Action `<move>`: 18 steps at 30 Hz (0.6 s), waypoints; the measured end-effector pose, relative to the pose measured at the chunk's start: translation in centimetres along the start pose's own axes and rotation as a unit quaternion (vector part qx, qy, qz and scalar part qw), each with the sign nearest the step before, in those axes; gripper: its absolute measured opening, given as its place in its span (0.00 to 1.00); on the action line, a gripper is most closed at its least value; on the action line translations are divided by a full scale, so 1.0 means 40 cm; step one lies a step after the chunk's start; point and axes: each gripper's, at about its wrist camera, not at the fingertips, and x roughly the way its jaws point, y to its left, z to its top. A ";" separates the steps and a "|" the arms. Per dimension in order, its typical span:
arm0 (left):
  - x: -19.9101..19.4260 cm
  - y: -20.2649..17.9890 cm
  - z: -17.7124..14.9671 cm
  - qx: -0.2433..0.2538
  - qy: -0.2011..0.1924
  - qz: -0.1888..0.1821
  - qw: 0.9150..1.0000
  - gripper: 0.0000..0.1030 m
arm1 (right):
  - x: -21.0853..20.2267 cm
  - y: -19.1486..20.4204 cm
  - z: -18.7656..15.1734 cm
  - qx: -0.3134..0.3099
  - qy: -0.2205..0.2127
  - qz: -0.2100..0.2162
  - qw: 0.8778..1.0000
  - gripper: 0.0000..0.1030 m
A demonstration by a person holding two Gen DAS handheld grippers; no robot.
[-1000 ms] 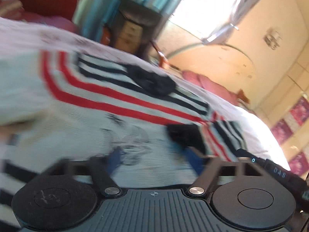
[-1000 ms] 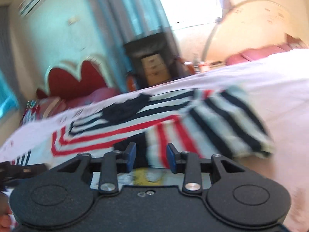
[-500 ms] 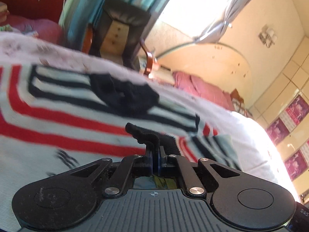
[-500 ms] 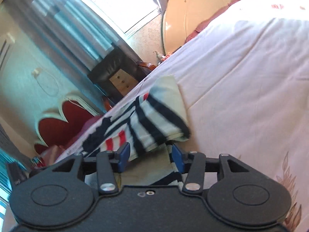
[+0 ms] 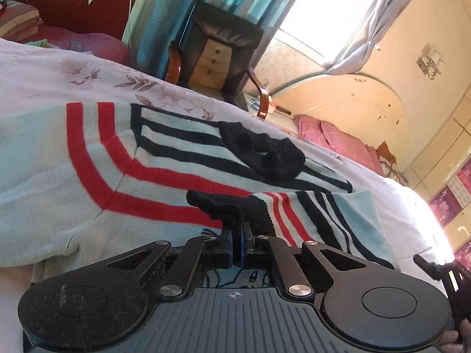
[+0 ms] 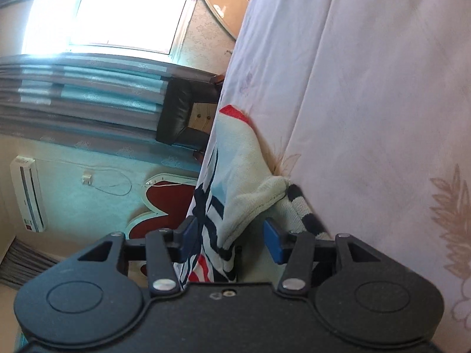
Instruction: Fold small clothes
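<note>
A cream knitted sweater (image 5: 88, 182) with red and navy stripes lies spread on the bed, its black collar (image 5: 265, 153) bunched at the far side. One sleeve is folded across the body. My left gripper (image 5: 237, 235) is shut on that sleeve's black cuff (image 5: 226, 206), which sticks up out of the pads. In the right wrist view the picture is rolled, so the bed sheet (image 6: 368, 117) fills the right side. My right gripper (image 6: 229, 232) stands open around a fold of the sweater (image 6: 241, 170). The blue pads (image 6: 272, 242) do not press on it.
A dark leather armchair (image 5: 217, 56) stands beside the bed near teal curtains and a bright window. A red headboard (image 5: 73, 8) and pink pillows (image 5: 88, 44) are at the far left. A second bed with pink bedding (image 5: 344, 141) lies beyond. A wall air conditioner (image 6: 28, 194) shows.
The left gripper went from open to shut on the black cuff and moved in over the sweater. The right gripper rolled over sideways, dropped lower, and its jaws widened around the sweater's edge.
</note>
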 end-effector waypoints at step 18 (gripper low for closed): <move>0.018 0.035 -0.023 -0.002 -0.004 0.022 1.000 0.04 | 0.021 0.066 -0.004 -0.157 0.000 -0.105 0.982 0.10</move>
